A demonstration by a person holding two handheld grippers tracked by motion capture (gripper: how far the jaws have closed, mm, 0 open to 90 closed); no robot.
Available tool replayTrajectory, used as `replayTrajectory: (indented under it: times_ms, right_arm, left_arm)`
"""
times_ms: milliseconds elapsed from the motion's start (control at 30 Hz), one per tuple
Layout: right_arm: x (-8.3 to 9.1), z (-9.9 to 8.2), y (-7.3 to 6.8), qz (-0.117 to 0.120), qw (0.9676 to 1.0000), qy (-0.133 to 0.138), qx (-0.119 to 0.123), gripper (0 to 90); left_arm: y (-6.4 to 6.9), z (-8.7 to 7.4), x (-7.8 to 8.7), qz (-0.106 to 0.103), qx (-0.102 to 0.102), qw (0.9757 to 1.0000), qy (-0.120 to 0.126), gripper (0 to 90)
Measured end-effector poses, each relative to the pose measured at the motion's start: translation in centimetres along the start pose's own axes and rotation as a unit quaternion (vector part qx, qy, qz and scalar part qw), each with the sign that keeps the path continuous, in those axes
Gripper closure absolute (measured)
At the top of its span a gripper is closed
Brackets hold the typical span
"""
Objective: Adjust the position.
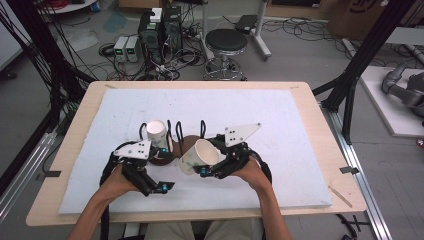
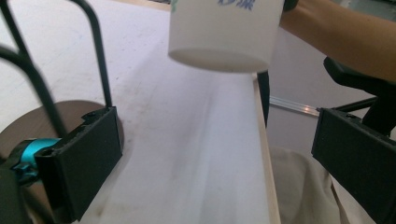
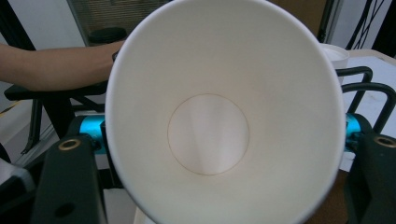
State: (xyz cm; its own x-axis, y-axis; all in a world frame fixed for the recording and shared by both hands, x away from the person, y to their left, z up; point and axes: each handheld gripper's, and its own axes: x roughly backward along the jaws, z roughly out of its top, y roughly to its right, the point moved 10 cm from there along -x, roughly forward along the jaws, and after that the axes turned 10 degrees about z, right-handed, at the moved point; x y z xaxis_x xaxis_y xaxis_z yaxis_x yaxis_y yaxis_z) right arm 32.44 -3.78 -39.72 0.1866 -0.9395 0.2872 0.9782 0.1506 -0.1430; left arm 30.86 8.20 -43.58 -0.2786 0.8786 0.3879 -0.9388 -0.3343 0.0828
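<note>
White foam sheet (image 1: pixel 250 110) covers a wooden table (image 1: pixel 80 130); cables litter the grey floor (image 1: pixel 310 55) behind. Centre frame, right gripper (image 1: pixel 205 167) clasps a tilted paper cup (image 1: pixel 199 156); left gripper (image 1: pixel 162 187) gapes, nothing between its jaws.

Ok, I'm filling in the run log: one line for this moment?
left hand-held gripper: open, empty | right hand-held gripper: shut on tilted paper cup | second cup: on rack

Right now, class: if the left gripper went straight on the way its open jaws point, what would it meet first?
Probably nothing on the table: the left gripper looks along the bare white mat. The tilted paper cup in the right gripper hangs higher, likely above its line; depth is unclear.
</note>
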Motion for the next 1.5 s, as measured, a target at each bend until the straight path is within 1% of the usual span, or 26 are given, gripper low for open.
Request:
replayTrajectory:
  times_ms: [100, 167, 300, 467, 500, 600, 633, 700, 767, 867, 900, 1000, 1033, 1067, 1167, 1233, 1267, 1300, 1333, 1367, 1400, 1500]
  right_arm:
    - [0.2, 0.0, -0.1, -0.002, 1.0, 0.0, -0.003, 28.3]
    - [0.4, 0.0, 0.0, -0.006, 1.0, 0.001, 0.001, 28.3]
    - [0.8, -0.2, 0.1, -0.01, 0.9999, 0.002, -0.005, 28.3]
    - [0.9, -0.4, 0.2, -0.014, 0.9999, -0.001, -0.007, 28.3]
    - [0.9, -0.4, 0.3, -0.016, 0.9998, -0.003, -0.007, 28.3]
    - [1.0, -0.7, 0.4, -0.02, 0.9997, -0.009, -0.014, 28.3]
    - [1.0, -0.8, 0.4, -0.017, 0.9997, -0.01, -0.016, 28.3]
    - [1.0, -1.1, 0.4, -0.02, 0.9995, -0.018, -0.016, 28.3]
    - [1.0, -1.1, 0.5, -0.023, 0.9994, -0.021, -0.016, 28.3]
    - [1.2, -1.3, 0.6, -0.026, 0.9991, -0.026, -0.019, 28.3]
    - [1.2, -1.3, 0.7, -0.031, 0.999, -0.027, -0.019, 28.3]
    - [1.3, -1.5, 0.8, -0.035, 0.9985, -0.035, -0.022, 28.3]
    - [1.3, -1.5, 0.7, -0.033, 0.9984, -0.04, -0.025, 28.3]
    - [1.3, -1.6, 0.7, -0.035, 0.9981, -0.045, -0.023, 28.3]
    - [1.2, -1.6, 0.8, -0.041, 0.9972, -0.059, -0.018, 28.3]
    - [1.2, -1.8, 0.9, -0.049, 0.9958, -0.075, -0.017, 28.3]
    - [1.2, -2.0, 0.9, -0.051, 0.9949, -0.085, -0.018, 28.3]
    - [1.1, -2.0, 1.0, -0.053, 0.9942, -0.092, -0.015, 28.3]
    - [1.1, -2.1, 1.0, -0.055, 0.9937, -0.096, -0.015, 28.3]
    - [1.1, -2.2, 1.1, -0.056, 0.9932, -0.1, -0.015, 28.3]
    - [1.1, -2.2, 1.1, -0.059, 0.9929, -0.102, -0.016, 28.3]
    - [1.2, -2.3, 1.2, -0.063, 0.9921, -0.107, -0.018, 28.3]
  left_arm:
    - [-0.4, -0.6, 1.0, 0.011, 0.001, 0.9999, -0.005, 1.7]
    - [-0.5, -0.9, 1.7, 0.018, 0.005, 0.9998, -0.004, 1.7]
    - [-1.0, -1.6, 2.9, 0.031, 0.012, 0.9994, -0.002, 1.8]
    - [-1.8, -2.3, 3.9, 0.049, 0.025, 0.9985, 0.002, 1.7]
    - [-1.9, -2.5, 4.1, 0.052, 0.024, 0.9984, 0.002, 1.8]
    - [-2.6, -3.0, 4.6, 0.067, 0.035, 0.9971, 0.001, 1.8]
    - [-2.7, -3.2, 4.8, 0.068, 0.039, 0.9969, 0.001, 1.8]
    - [-3.0, -3.4, 5.2, 0.077, 0.039, 0.9962, -0.001, 1.8]
    - [-3.2, -3.6, 5.6, 0.085, 0.041, 0.9955, -0.002, 1.8]
    - [-3.9, -3.9, 6.2, 0.104, 0.046, 0.9935, 0.0, 1.8]
    - [-4.1, -4.0, 6.4, 0.112, 0.048, 0.9925, 0.0, 1.8]
    - [-5.2, -4.4, 6.9, 0.142, 0.059, 0.9881, 0.006, 1.7]
    - [-5.6, -4.6, 7.1, 0.154, 0.063, 0.986, 0.008, 1.8]
    - [-5.9, -4.8, 7.2, 0.164, 0.066, 0.9842, 0.009, 1.8]
    - [-6.9, -5.3, 7.5, 0.197, 0.08, 0.9772, 0.014, 1.8]
    - [-7.4, -5.5, 7.7, 0.213, 0.087, 0.9729, 0.018, 1.8]
    - [-7.7, -5.6, 7.7, 0.223, 0.091, 0.9704, 0.022, 1.7]
    - [-7.9, -5.7, 7.8, 0.23, 0.093, 0.9686, 0.021, 1.7]
    - [-8.1, -5.8, 7.9, 0.237, 0.097, 0.9663, 0.023, 1.7]
    - [-8.3, -5.9, 8.0, 0.248, 0.099, 0.9635, 0.023, 1.7]
    - [-8.5, -6.0, 8.1, 0.254, 0.102, 0.9614, 0.025, 1.8]
    - [-9.1, -6.3, 8.4, 0.277, 0.11, 0.9541, 0.031, 1.7]
